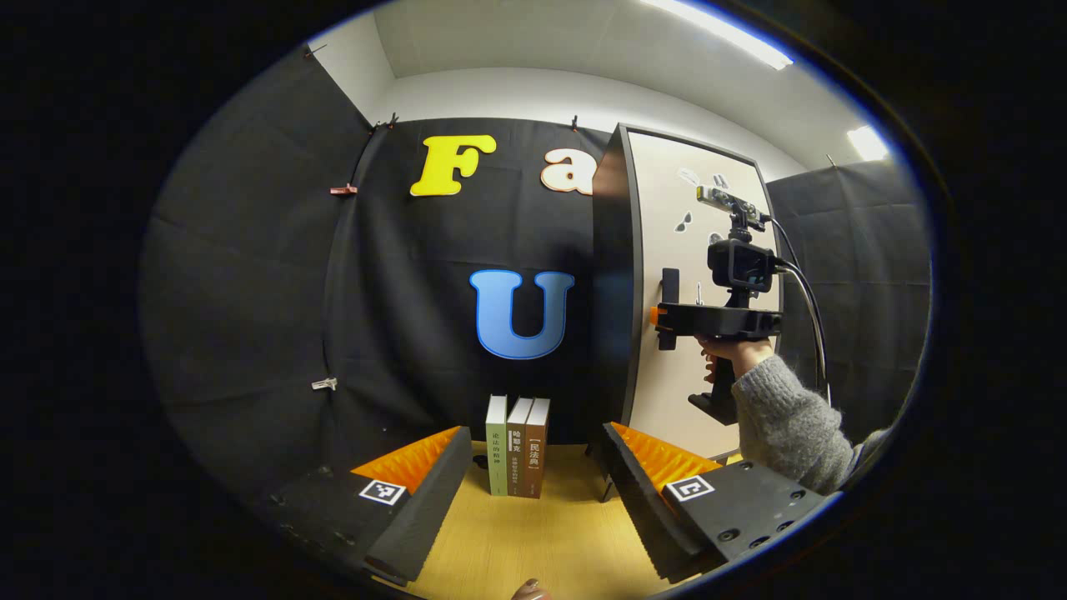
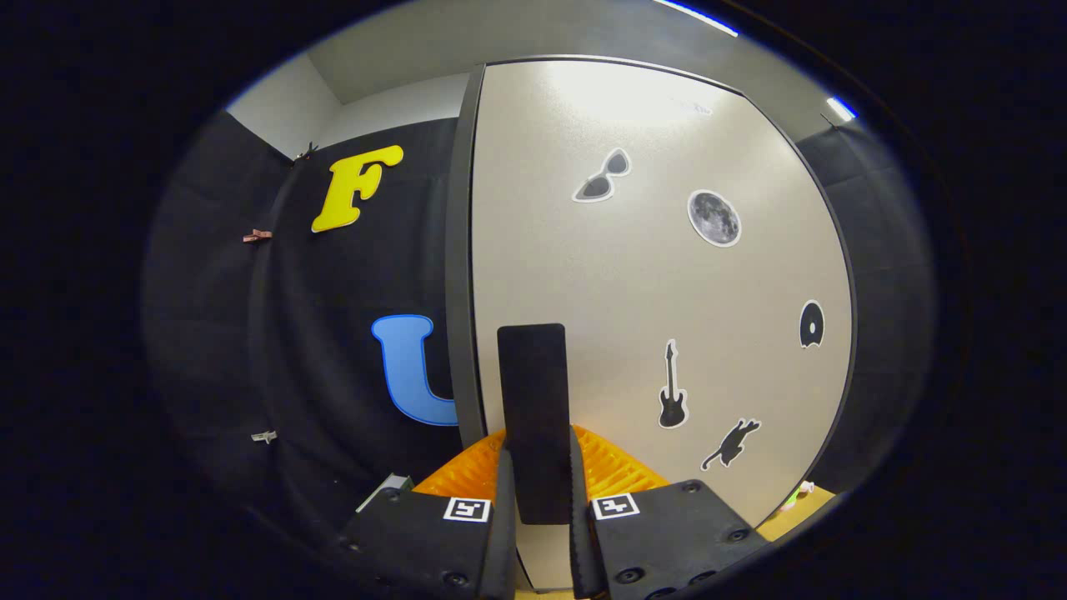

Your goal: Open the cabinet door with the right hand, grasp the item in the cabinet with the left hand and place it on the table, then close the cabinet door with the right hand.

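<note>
The right gripper (image 2: 538, 492) is seen closed on the cabinet door's black handle (image 2: 533, 417), with a finger pressed against either side of the bar. In the left gripper view the same grip is seen from the side: the right gripper (image 1: 664, 317) is held against the cabinet door (image 1: 667, 208) by a hand (image 1: 723, 354) in a grey sleeve (image 1: 783, 421).

The door appears shut or barely cracked; its dark edge is presented to the left gripper view, and the cabinet's inside is not visible. The item to be fetched is therefore not located; it is presumed to be behind the door.

The left gripper (image 1: 533, 492) is held wide open and empty above the wooden table (image 1: 542, 542), facing three upright books (image 1: 518, 446).

Risks noted:
- The hold is taken low on a flat, smooth handle; a pull off the hinge arc could let the fingers slide off.
- The door is expected to swing toward the left gripper's side; if the left gripper is not kept back, it may be struck.
- The books stand near the door's foot and could be clipped or toppled.
</note>
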A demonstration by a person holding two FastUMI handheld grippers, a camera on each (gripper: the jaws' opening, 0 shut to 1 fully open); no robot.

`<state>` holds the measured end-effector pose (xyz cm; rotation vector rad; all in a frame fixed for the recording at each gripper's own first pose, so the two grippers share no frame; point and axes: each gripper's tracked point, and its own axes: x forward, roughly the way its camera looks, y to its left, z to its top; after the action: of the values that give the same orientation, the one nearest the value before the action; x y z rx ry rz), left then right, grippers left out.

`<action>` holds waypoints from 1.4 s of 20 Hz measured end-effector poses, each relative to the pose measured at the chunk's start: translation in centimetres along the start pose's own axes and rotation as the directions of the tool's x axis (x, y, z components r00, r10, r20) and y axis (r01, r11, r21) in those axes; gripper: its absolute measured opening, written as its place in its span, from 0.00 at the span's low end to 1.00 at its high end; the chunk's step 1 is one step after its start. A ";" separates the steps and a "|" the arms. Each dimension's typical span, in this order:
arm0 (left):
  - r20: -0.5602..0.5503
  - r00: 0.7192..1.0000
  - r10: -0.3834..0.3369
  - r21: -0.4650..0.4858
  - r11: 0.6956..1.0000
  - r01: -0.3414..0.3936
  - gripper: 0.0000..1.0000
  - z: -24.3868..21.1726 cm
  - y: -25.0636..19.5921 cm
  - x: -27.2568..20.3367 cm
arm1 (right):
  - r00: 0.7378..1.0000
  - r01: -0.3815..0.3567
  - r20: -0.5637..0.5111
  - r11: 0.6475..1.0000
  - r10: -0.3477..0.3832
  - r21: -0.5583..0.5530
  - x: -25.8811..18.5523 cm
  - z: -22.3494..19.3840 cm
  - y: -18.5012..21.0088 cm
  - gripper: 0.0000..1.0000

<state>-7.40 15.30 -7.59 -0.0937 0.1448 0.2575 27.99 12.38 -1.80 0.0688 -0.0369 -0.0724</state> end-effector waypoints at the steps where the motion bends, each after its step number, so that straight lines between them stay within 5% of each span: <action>1: 0.003 1.000 0.006 0.002 1.000 -0.006 0.98 0.1 0.3 -0.6 | 1.000 0.001 0.005 1.000 -0.001 0.015 0.0 -0.1 0.0 0.30; 2: 0.005 1.000 0.014 0.004 1.000 -0.014 0.97 0.2 0.6 -1.2 | 1.000 0.001 0.001 1.000 -0.001 0.022 -0.1 -0.1 0.1 0.16; 10: 0.016 1.000 -0.001 0.021 1.000 0.001 0.98 1.2 1.4 -2.5 | 0.998 -0.058 -0.023 0.998 0.058 -0.030 -3.6 0.5 0.1 0.16; 18: 0.051 0.989 -0.140 0.027 0.990 0.139 0.97 1.9 -4.3 -3.5 | 0.993 -0.110 -0.047 0.994 0.109 -0.028 -13.1 1.7 -3.6 0.15; 28: 0.044 0.948 -0.316 0.009 0.949 0.316 0.97 1.2 -11.3 -3.9 | 0.994 -0.100 -0.056 0.995 0.099 -0.025 -19.4 2.7 -7.8 0.15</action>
<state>-8.01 3.58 -4.98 -0.1081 0.0830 -0.0613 7.98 5.87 -0.28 0.0407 0.0156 0.0288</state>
